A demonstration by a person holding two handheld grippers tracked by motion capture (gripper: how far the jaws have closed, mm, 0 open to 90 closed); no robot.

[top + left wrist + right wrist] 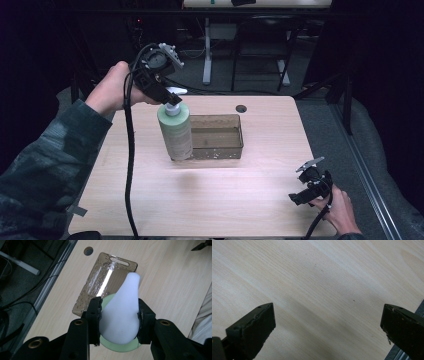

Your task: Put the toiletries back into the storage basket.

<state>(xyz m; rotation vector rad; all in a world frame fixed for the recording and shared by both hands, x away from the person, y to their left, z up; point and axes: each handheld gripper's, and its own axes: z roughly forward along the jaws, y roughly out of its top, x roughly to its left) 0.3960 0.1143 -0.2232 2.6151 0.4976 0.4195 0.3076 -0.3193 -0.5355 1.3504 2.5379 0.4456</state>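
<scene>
A pale green pump bottle [176, 131] hangs upright over the table, just left of a clear brown plastic bin [217, 136]. My left gripper [169, 98] is shut on its white pump head [122, 315], coming down from above; the green bottle shoulder [125, 347] shows beneath the jaws and the bin [100, 282] lies below. Whether the bottle's base touches the table I cannot tell. My right gripper [304, 192] rests low at the table's front right corner, jaws wide open over bare wood [324, 297] with nothing between them.
The light wooden table [250, 195] has a round cable hole [241, 108] behind the bin. Beyond the far edge stand metal desk legs [207, 50] on a dark floor. The table's right edge lies close to my right gripper.
</scene>
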